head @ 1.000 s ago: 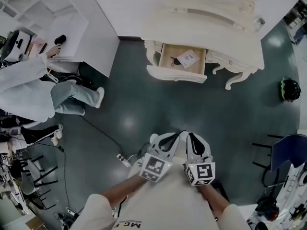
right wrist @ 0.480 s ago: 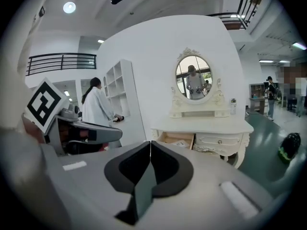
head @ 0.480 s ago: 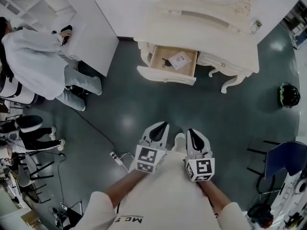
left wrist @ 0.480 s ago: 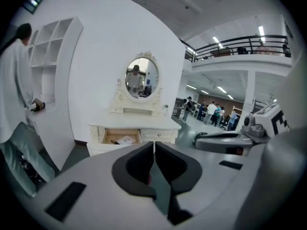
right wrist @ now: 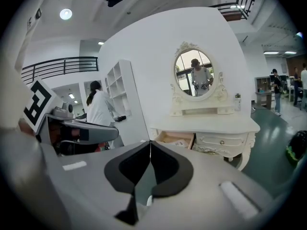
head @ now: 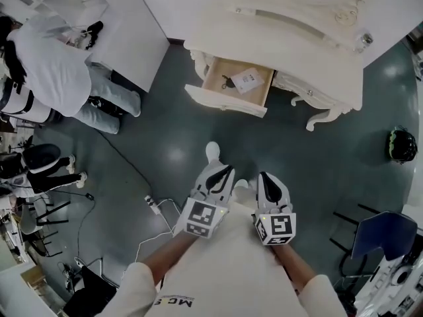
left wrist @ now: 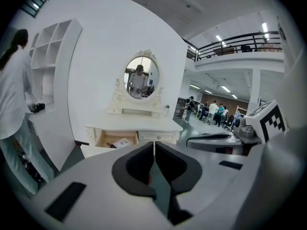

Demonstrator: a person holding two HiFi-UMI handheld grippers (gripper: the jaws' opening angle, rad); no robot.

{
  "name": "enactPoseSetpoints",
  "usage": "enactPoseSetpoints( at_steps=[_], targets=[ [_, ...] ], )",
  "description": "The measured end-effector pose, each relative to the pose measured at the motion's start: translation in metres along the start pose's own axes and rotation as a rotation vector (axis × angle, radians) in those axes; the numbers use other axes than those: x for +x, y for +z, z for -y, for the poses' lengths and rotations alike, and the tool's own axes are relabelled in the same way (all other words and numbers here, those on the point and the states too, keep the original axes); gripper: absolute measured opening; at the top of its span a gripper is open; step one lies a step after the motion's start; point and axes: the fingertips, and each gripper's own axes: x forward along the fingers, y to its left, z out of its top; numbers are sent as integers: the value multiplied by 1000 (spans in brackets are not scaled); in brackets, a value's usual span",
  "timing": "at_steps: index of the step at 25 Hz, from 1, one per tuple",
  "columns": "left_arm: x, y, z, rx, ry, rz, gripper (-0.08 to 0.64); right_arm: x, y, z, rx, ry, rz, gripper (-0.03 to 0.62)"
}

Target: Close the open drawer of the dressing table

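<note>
Two things at the far left are only partly seen: a person in white [head: 49,71] bent toward a white shelf unit [head: 73,2] that the frame edge cuts, and a white power strip [head: 153,206] whose cable runs off toward dark clutter. Low in the middle of the head view, the left gripper [head: 223,170] has its jaws pressed together on nothing, the pads meeting in a thin line in its own view. Up-frame from it, well apart across dark floor, the open drawer [head: 225,100] juts from the left side of the dressing table [head: 284,38]; inside lie a white paper [head: 249,79] and a small dark item [head: 227,82] too small to identify. The oval mirror [left wrist: 141,77] shows whole only in the gripper views. Just beside the left one, the right gripper [head: 266,178] is likewise closed and empty, the drawer up and to its left. At far right lies a dark rounded object [head: 401,144], unclear
</note>
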Motion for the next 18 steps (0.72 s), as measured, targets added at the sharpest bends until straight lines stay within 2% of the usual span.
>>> enactPoseSetpoints(
  at_steps=[4, 14, 18],
  targets=[
    [18, 3, -26, -54, 13, -10, 21, 28, 6, 0, -31, 33, -24, 0],
    [80, 53, -105, -50, -39, -26, 21, 138, 54, -2, -60, 35, -54, 0],
    [100, 76, -143, -23, -73, -47, 21, 182, 79, -4, -67, 18, -63, 0]
  ],
)
